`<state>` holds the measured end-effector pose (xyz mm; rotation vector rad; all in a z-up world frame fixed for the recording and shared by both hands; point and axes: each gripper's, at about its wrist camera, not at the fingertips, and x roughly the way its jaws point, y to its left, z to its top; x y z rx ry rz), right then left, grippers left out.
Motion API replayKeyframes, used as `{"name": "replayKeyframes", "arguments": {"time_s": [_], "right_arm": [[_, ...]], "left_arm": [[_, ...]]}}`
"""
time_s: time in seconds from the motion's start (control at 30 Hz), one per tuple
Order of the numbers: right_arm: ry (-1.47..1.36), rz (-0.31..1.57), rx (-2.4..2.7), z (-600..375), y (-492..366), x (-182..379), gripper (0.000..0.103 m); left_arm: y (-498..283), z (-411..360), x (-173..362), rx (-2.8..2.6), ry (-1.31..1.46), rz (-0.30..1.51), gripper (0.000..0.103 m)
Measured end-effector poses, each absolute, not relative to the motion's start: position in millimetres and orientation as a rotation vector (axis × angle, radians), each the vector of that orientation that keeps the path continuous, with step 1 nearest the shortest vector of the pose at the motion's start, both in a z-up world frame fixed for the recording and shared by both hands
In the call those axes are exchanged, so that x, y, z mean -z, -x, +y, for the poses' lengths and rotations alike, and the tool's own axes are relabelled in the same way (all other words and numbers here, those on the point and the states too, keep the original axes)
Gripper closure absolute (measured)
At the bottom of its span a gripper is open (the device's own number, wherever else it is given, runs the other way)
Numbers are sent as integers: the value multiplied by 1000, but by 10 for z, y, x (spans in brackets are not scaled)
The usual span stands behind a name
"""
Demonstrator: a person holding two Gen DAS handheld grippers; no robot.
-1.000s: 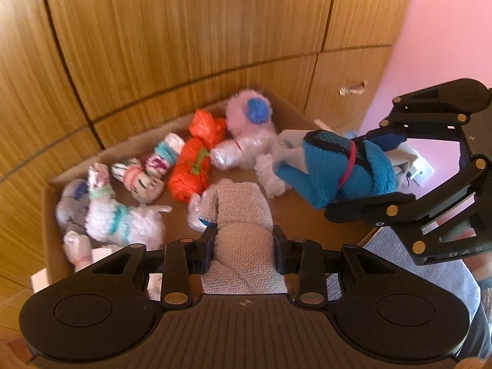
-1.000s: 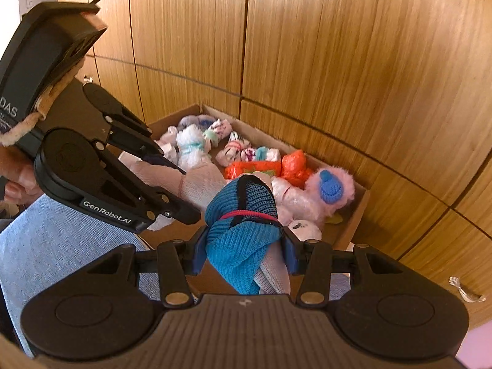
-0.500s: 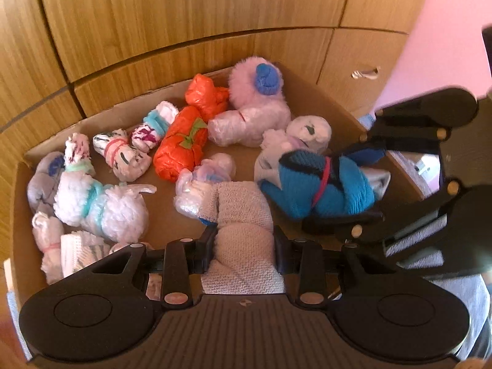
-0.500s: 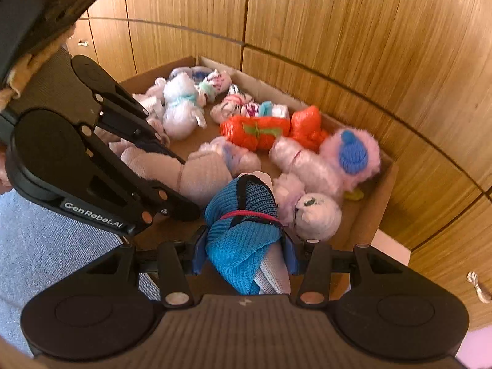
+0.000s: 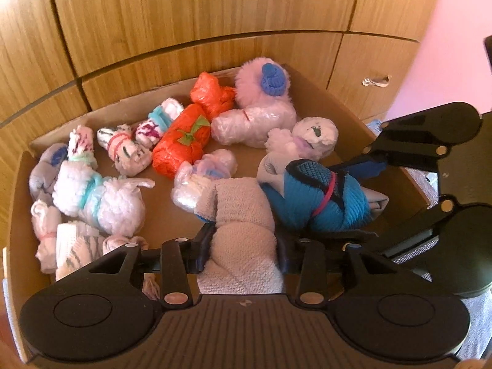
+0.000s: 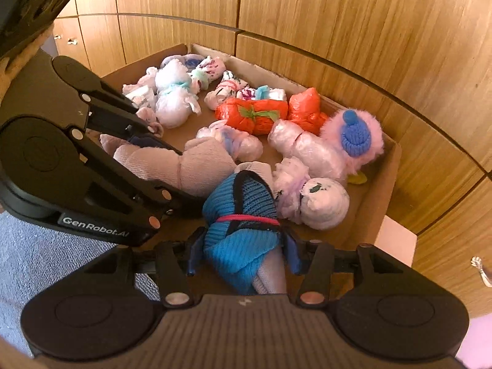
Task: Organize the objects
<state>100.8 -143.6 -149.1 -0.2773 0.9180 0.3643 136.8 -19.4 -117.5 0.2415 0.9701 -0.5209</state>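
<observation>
Left wrist view, contents of the cardboard box, catalogued near to far.

Item one: beige sock roll, lying between the fingers of the left gripper, near edge of the box, far end touching the floor. The jaws are opening with the roll between them; the pads look to be just leaving the cloth, so this reads as a release into place.

Item two: blue sock roll, bound by a pink band, just right of the beige one and touching it. The right gripper straddles its near end; its jaws are opening too, and in the right wrist view a gap shows beside each pad. The roll rests on the box floor.

Item three: white plush toy, far right, against the blue roll.

Item four: pink fluffy toy with a blue cap, far right corner, against the wall.

Item five: orange bundle, centre, tied with green, running toward the far wall.

Item six: assorted white and striped sock rolls, left side, packed close.

Both new rolls go side by side in the bare near patch, likely to keep rows tidy. Wooden cabinet doors stand behind the box.
</observation>
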Motion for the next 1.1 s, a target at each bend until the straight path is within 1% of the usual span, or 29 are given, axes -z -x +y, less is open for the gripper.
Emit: {"name": "replayKeyframes", "arguments": {"time_s": [0.07, 0.1, 0.13, 0.17, 0.23, 0.3, 0.37, 0.47, 0.53, 0.6, 0.77, 0.9, 1.1], "right_arm": [[276, 911, -362, -1444, -990, 1460, 42], [280, 911, -359, -1446, -986, 1448, 39], [289, 911, -352, -1449, -976, 1433, 37], [294, 911, -344, -1447, -981, 1425, 36], [288, 915, -330, -1456, -973, 1399, 33], [269, 919, -327, -1458, -963, 1378, 33], [263, 923, -319, -1435, -948, 1367, 32], [261, 939, -291, -1397, -937, 1376, 31], [252, 947, -275, -1384, -932, 1371, 29], [237, 955, -259, -1386, -926, 1368, 22], [219, 943, -229, -1355, -867, 1311, 19], [207, 914, -212, -1309, -750, 1192, 11], [179, 859, -170, -1211, -541, 983, 2]], "left_arm": [[-1359, -190, 1159, 515, -242, 974, 53], [-1360, -184, 1147, 511, -239, 979, 49], [-1361, -168, 1125, 503, -230, 983, 42], [-1356, -154, 1099, 495, -222, 981, 38], [-1342, -125, 1039, 477, -207, 969, 23], [-1334, -93, 988, 457, -184, 969, 15], [-1321, -79, 958, 443, -166, 972, 14], [-1306, -60, 944, 421, -153, 983, 9], [-1301, -30, 932, 401, -135, 989, 2], [-1310, -3, 917, 373, -115, 997, 1], [-1244, 39, 844, 358, -73, 1002, 1], [-1059, 60, 672, 352, -63, 955, 1], [-743, 123, 392, 253, -111, 857, 0]]}}
